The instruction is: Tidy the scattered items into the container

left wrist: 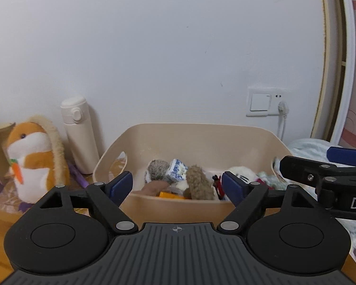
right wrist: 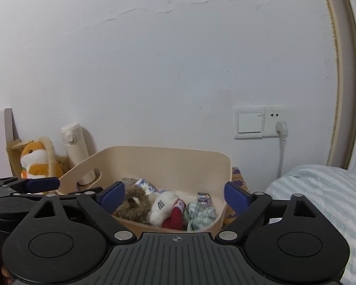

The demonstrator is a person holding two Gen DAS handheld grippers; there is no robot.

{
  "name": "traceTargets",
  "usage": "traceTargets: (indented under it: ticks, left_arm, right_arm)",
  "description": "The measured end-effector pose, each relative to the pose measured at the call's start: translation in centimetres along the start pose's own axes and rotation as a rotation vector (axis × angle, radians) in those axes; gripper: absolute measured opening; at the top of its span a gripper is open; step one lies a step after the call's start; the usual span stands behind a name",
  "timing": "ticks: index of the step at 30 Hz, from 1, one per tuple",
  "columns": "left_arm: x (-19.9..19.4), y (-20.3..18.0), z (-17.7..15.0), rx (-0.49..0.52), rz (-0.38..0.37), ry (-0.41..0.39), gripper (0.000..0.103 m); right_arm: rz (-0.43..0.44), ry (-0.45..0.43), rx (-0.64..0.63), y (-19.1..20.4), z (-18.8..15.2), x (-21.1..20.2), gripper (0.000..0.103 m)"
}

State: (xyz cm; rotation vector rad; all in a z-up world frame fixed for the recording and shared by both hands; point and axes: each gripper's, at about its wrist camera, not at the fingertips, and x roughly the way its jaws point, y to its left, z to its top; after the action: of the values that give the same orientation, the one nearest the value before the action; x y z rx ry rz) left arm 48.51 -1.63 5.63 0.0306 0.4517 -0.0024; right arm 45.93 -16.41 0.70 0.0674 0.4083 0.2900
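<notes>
While the orange-and-white plush hamster [left wrist: 33, 159] and cream insulated bottle [left wrist: 79, 135] are left standing on the surface left of the beige plastic bin [left wrist: 178, 206], the small plush toys [left wrist: 199, 182] are seen piled inside it. The left gripper [left wrist: 178, 185] and right gripper [right wrist: 174, 196] are held before the bin with fingers spread wide and nothing between them. Were either swung sideways carelessly, the bottle could be toppled or the two grippers knocked together, so closely are they held.

left gripper [left wrist: 177, 185]: jaws wide apart, nothing between the pads
container [left wrist: 225, 137]: beige bin with cut-out handles, just ahead of gripper
contents: brown plush [left wrist: 199, 182], blue-white cube [left wrist: 178, 169], white plush [left wrist: 243, 172], possibly more underneath
left of bin: cream flask [left wrist: 79, 135], hamster plush [left wrist: 33, 159]
right edge: right gripper [left wrist: 325, 173]
</notes>
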Motion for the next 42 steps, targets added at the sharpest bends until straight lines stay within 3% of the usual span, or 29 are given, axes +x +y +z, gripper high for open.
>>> traceTargets:
  ticks: [11,42]
  left_arm:
    - [-7.6,-0.7,-1.1,0.027,-0.003,-0.018,0.084]
    - [-24.2,-0.5,-10.0,-0.013,-0.021,-0.004,0.084]
  right_arm:
    - [0.001,0.009,-0.008,1.7,-0.6,-7.3,0.096]
    - [0.036,0.006,-0.036,5.7,-7.8,-23.6,0.102]
